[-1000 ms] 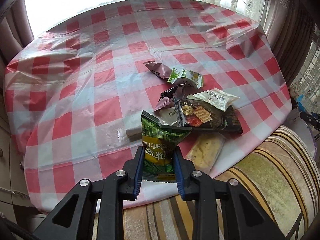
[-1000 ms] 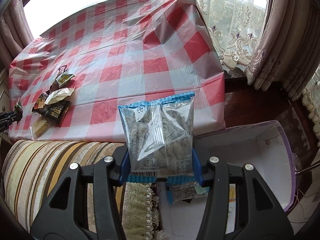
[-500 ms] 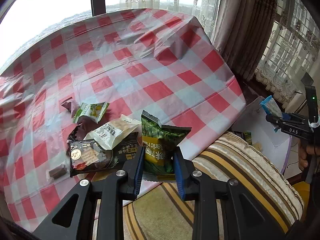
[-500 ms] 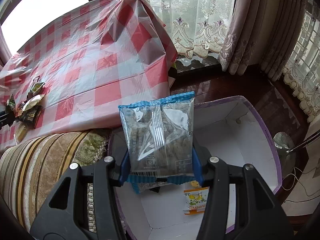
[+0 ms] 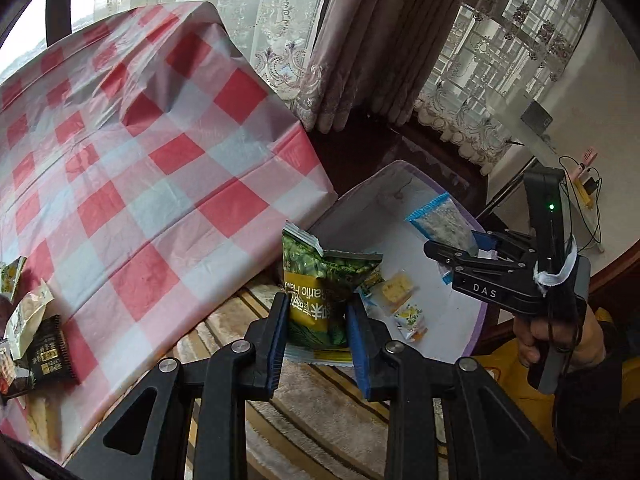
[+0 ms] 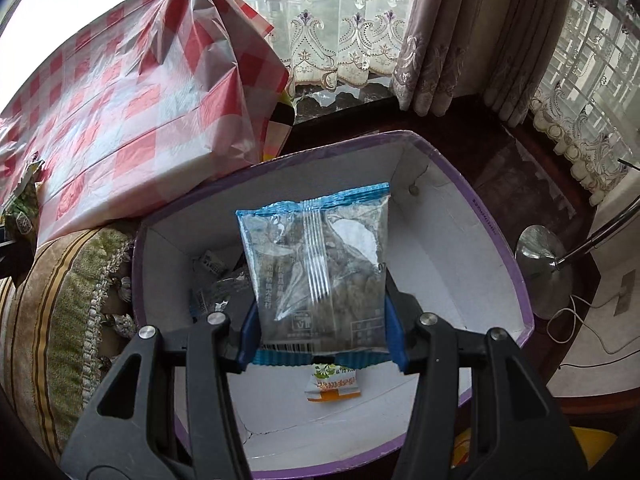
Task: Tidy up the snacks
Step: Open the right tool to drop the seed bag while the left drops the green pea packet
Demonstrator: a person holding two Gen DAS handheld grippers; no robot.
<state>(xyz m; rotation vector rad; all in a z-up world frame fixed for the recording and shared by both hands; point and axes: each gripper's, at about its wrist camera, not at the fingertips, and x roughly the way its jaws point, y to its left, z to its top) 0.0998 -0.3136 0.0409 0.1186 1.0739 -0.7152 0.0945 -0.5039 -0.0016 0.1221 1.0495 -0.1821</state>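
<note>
With the right gripper (image 6: 322, 338) clamping the blue-edged packet (image 6: 316, 264) over the purple-rimmed box (image 6: 500, 240), lower before releasing — the left gripper (image 5: 318, 336), gripping the green bag (image 5: 320, 292), should wait beside the rim.

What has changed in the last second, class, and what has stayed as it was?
Both hand-held grippers swung away from the checked table towards the purple-rimmed box. The right hand-held gripper now holds its blue-edged packet over the box's inside; the left hand-held gripper brought the green snack bag up near the box. Neither let go. Snacks left on the table stayed put.
</note>
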